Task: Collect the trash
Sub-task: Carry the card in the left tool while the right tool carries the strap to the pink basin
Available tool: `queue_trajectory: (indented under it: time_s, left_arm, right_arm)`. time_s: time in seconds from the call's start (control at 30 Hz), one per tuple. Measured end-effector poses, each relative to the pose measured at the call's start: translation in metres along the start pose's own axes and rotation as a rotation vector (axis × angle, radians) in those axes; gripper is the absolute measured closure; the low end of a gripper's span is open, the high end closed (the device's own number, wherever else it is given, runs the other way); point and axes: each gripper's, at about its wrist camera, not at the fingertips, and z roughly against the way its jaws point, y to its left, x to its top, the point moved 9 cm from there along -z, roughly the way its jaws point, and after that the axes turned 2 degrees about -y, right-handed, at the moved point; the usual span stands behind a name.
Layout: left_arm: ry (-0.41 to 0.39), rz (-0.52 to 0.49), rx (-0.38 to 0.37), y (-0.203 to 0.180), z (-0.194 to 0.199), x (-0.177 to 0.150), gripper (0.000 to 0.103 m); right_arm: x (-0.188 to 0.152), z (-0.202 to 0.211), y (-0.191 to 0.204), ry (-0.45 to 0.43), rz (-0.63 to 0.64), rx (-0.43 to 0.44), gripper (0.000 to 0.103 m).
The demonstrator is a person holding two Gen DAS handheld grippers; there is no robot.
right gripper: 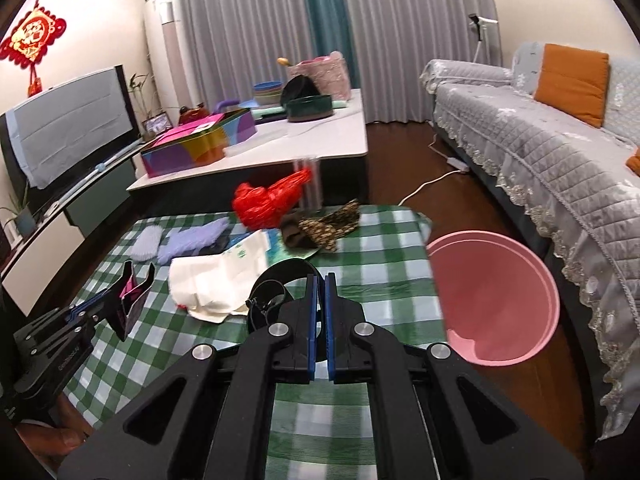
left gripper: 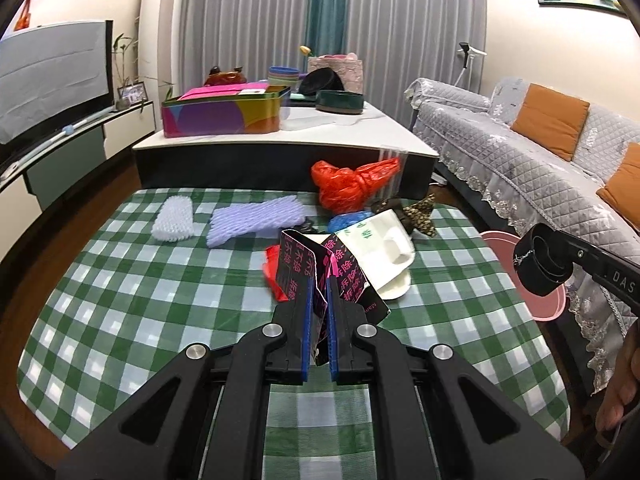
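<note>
A grey quilted sofa (right gripper: 560,152) with orange cushions lines the right side of the living room, a white-topped coffee table (right gripper: 320,144) stands ahead, and nearest is a low table under a green-and-white checked cloth (left gripper: 120,300) strewn with trash. Beside that table's right edge, on the wooden floor, stands a pink bin (right gripper: 500,300), mouth tilted toward the table. On the cloth lie a knotted red plastic bag (left gripper: 352,184) at the far edge, two pieces of white foam netting (left gripper: 256,220) to its left, a dark patterned wrapper (left gripper: 416,212), and a cream moulded pulp tray (left gripper: 396,256) near the middle. The left gripper (left gripper: 320,312) is pinched on a torn black carton with pink lettering (left gripper: 316,268), lifted clear of the cloth in front of the pulp tray. The right gripper (right gripper: 320,308) has its blue pads pressed together on a black plastic ring (right gripper: 276,292), held above the cloth's right half, just left of the pink bin.
</note>
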Motion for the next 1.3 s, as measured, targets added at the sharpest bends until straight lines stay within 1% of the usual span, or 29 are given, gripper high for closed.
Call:
queue_trajectory:
  time_s: [0.37, 0.57, 0.67, 0.8, 0.9, 1.0, 1.1, 1.2, 1.3]
  left_arm:
    - [-0.021, -0.051, -0.089, -0.043, 0.002, 0.010, 0.097]
    - [-0.014, -0.077, -0.144, -0.070, -0.004, 0.016, 0.097]
    - [-0.027, -0.096, -0.165, -0.084, -0.007, 0.023, 0.097]
    - [-0.036, -0.111, -0.192, -0.101, -0.009, 0.029, 0.097]
    - [-0.038, -0.124, -0.210, -0.116, -0.012, 0.033, 0.097]
    - [-0.034, -0.135, -0.232, -0.132, -0.019, 0.037, 0.097]
    - [-0.039, -0.156, -0.259, -0.152, -0.027, 0.042, 0.097]
    - [-0.042, -0.167, -0.293, -0.173, -0.036, 0.046, 0.097]
    - [-0.039, -0.180, -0.333, -0.196, -0.048, 0.050, 0.097]
  right_arm:
    - [0.023, 0.020, -0.048, -0.021, -0.048, -0.057, 0.099]
    - [0.043, 0.030, -0.084, -0.034, -0.072, -0.093, 0.099]
    - [0.053, 0.033, -0.104, -0.041, -0.090, -0.100, 0.099]
    - [0.064, 0.030, -0.128, -0.040, -0.080, -0.120, 0.099]
    - [0.073, 0.031, -0.149, -0.070, -0.094, -0.134, 0.099]
    - [0.070, 0.028, -0.171, -0.073, -0.125, -0.163, 0.099]
    - [0.067, 0.022, -0.188, -0.065, -0.200, -0.165, 0.099]
    - [0.069, 0.018, -0.199, -0.082, -0.184, -0.217, 0.099]
    - [0.070, 0.012, -0.210, -0.087, -0.190, -0.240, 0.099]
